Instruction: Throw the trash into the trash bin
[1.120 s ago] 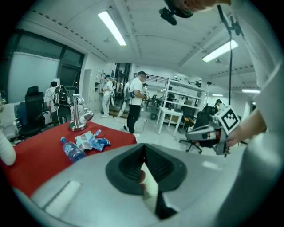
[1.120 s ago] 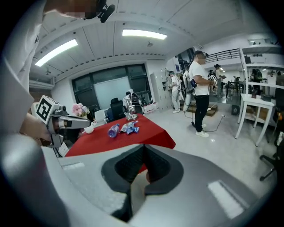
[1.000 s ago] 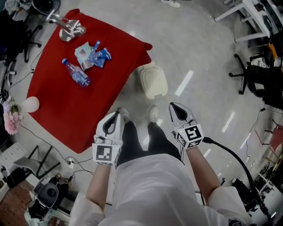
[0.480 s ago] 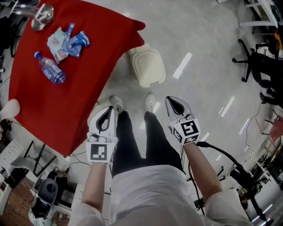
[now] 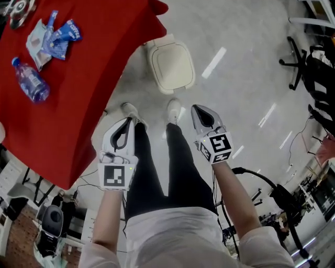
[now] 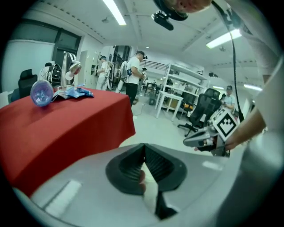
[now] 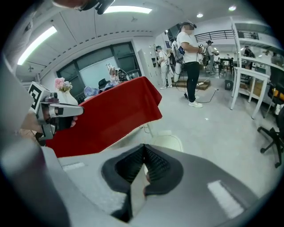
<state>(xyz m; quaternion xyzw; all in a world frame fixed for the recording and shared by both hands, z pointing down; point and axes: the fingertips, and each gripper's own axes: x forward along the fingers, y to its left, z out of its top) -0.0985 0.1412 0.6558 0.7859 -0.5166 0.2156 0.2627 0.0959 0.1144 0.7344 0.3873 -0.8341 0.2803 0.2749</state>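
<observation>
Left claw (image 5: 127, 122) and right claw (image 5: 202, 110) sank; bottle (image 5: 30, 86) lies cap upper-left.

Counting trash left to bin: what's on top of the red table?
Plastic water bottle, pale wrapper, blue wrapper, and a metal object cut off at the frame's edge. The red cloth covers the tabletop itself.

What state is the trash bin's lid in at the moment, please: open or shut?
Shut. In the head view the trash bin has its cream lid lying flat over the top, and none of the inside shows.
</observation>
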